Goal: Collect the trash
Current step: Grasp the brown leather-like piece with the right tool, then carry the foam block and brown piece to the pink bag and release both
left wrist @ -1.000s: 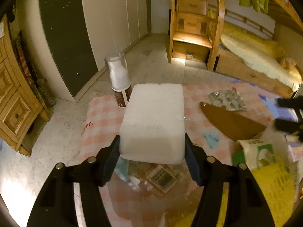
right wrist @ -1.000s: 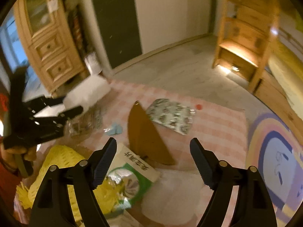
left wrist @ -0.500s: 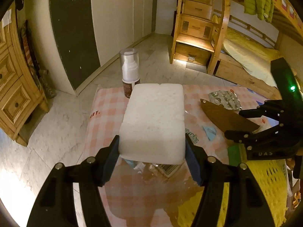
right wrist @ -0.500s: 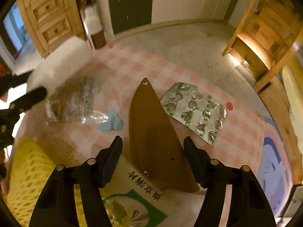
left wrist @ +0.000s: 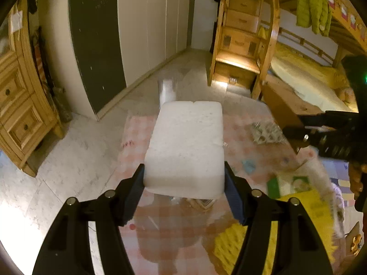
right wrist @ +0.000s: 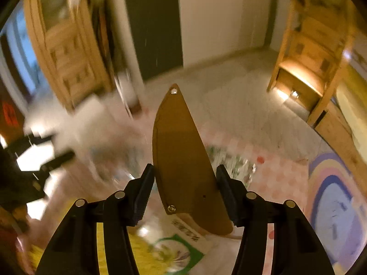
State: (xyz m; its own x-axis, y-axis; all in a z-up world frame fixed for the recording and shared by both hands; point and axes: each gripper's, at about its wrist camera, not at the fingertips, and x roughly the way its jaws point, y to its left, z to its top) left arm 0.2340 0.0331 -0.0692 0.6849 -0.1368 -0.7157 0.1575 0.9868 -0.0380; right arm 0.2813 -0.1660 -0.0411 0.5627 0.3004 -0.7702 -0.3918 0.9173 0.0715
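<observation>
A white foam block (left wrist: 185,144) is clamped between the fingers of my left gripper (left wrist: 183,183), held above the pink checked mat (left wrist: 137,137). In the right wrist view a brown fan-shaped cardboard piece (right wrist: 181,151) stands between the pads of my right gripper (right wrist: 184,183). The jaws are closing on its edges, and the piece is off the mat. The left wrist view shows the right gripper (left wrist: 296,128) at the right with the cardboard piece (left wrist: 282,105) sticking up from it. On the mat lie a silver blister pack (left wrist: 266,133), a small blue scrap (left wrist: 248,166) and a green-and-white packet (left wrist: 291,183).
A yellow mesh bag (left wrist: 236,243) lies at the mat's near edge. A blurred pump bottle (left wrist: 167,89) stands beyond the foam block. A wooden cabinet (left wrist: 20,114) is at the left, wooden bunk-bed steps (left wrist: 240,45) at the back, and a rainbow rug (right wrist: 332,194) to the right.
My right gripper narrowed onto the brown cardboard piece and lifted it off the mat. My left gripper rose a little, still holding the foam block.
</observation>
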